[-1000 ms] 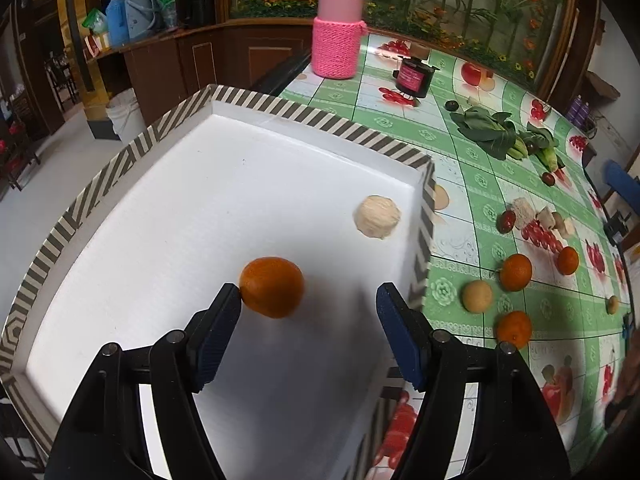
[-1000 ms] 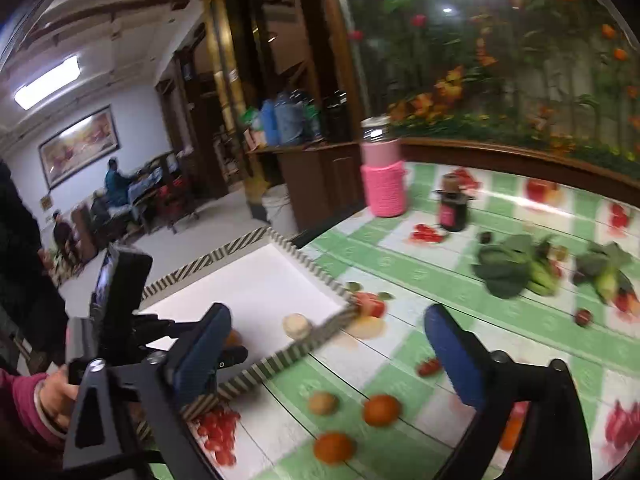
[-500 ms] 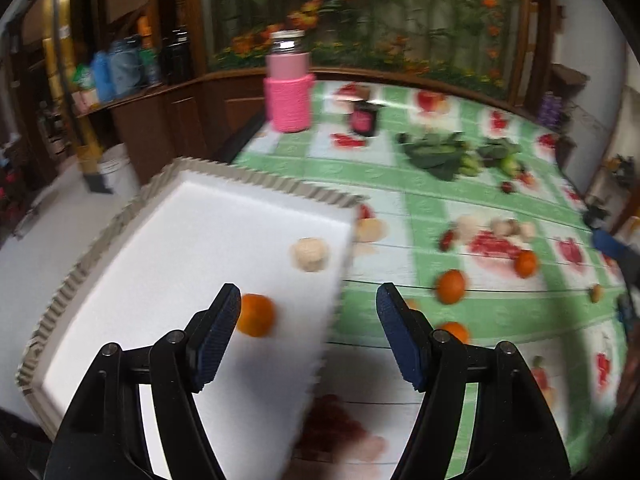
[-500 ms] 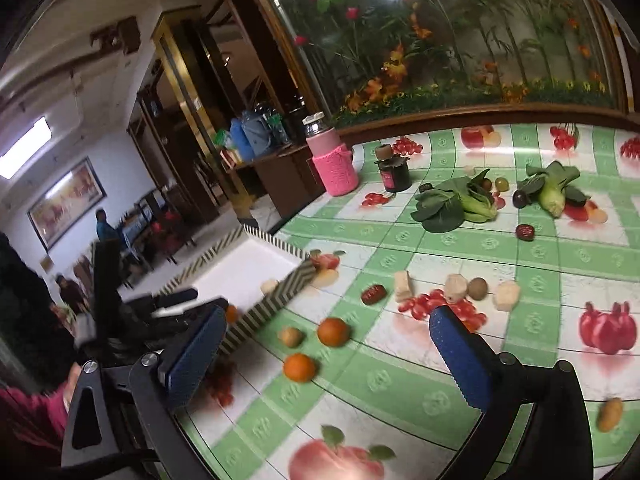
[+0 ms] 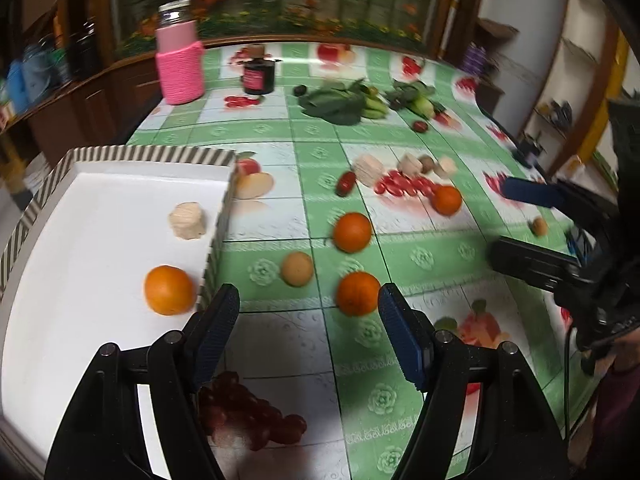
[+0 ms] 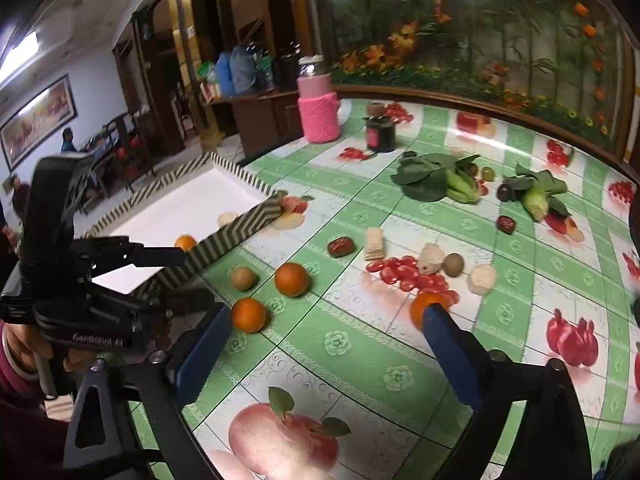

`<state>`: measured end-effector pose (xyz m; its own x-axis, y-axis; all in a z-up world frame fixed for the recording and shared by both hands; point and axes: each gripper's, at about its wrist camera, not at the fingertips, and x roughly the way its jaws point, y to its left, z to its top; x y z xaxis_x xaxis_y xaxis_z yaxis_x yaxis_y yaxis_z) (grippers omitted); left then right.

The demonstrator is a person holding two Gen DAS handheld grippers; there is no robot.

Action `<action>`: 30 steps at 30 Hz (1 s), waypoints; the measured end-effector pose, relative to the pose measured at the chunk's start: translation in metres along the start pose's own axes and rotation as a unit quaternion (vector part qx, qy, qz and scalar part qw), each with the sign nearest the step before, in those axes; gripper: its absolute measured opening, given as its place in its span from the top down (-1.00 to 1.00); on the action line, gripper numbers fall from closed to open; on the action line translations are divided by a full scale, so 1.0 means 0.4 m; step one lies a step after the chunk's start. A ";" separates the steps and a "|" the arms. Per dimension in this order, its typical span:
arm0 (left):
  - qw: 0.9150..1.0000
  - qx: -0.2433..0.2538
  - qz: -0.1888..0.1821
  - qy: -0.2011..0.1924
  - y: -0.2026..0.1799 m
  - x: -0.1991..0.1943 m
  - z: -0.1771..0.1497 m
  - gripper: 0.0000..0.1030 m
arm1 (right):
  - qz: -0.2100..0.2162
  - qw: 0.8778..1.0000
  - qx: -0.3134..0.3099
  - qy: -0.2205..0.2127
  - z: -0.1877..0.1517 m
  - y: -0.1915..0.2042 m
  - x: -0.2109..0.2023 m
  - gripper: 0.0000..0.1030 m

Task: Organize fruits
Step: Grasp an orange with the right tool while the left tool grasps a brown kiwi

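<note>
L gripper (image 5: 308, 328) jaws apart, empty; nearest orange (image 5: 357, 293) just ahead, off R pad, round so no axis. R gripper (image 6: 328, 334) jaws closing, nothing btwn, other orange (image 6: 425, 307) behind its R tip. Tray (image 5: 132, 153) to L.

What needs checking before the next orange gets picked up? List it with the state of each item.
1. Left gripper free to grasp: ok, jaws apart, nothing between them.
2. Right gripper free: ok, nothing between its jaws, which are closing.
3. Nearest orange reachable: ok, it lies on the tablecloth just ahead of the left gripper's right finger.
4. Room in the tray: ok, it holds only one orange and a pale chunk.
5. Path into the tray: cannot tell, its striped wall stands between the loose orange and the white floor.
6. Two grippers apart: ok, they do not touch.
</note>
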<state>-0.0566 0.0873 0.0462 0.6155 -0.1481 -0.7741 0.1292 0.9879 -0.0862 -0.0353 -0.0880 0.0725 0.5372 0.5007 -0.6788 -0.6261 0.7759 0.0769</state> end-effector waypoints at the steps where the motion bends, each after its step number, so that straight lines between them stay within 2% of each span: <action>1: 1.000 0.005 -0.002 0.004 -0.002 0.005 0.000 -0.38 | 0.001 1.000 -0.004 0.005 0.000 0.004 0.009 -0.73; 6: 1.000 -0.008 -0.009 0.023 0.023 0.028 0.012 -0.38 | 0.006 0.999 -0.004 0.032 -0.005 0.008 0.050 -0.39; 9: 0.999 -0.026 -0.015 0.027 0.042 0.033 0.020 -0.32 | 0.014 0.999 -0.002 0.035 -0.013 0.007 0.060 -0.35; 13: 0.999 -0.033 -0.012 0.029 0.051 0.037 0.027 -0.31 | 0.048 0.998 -0.001 0.042 -0.013 0.028 0.075 -0.31; 21: 0.999 -0.034 -0.017 0.029 0.073 0.023 0.038 -0.31 | 0.080 0.993 -0.051 0.073 -0.010 0.113 0.155 -0.24; 22: 0.999 -0.032 -0.016 0.029 0.074 0.022 0.038 -0.31 | 0.082 0.992 -0.055 0.078 -0.009 0.119 0.169 -0.20; 25: 0.999 -0.027 -0.013 0.034 0.069 0.029 0.039 -0.31 | 0.094 0.989 -0.060 0.094 -0.010 0.135 0.207 0.14; 26: 0.999 -0.026 -0.013 0.036 0.069 0.032 0.039 -0.31 | 0.089 0.989 -0.066 0.102 -0.012 0.138 0.220 0.39; 30: 0.999 -0.014 -0.002 0.043 0.056 0.046 0.038 -0.31 | 0.079 0.989 -0.067 0.101 -0.024 0.132 0.205 0.41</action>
<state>-0.0305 0.1060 0.0395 0.5462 -0.1488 -0.8243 0.1095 0.9883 -0.1058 -0.0298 -0.0097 0.0137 0.3104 0.5146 -0.7993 -0.7704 0.6288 0.1056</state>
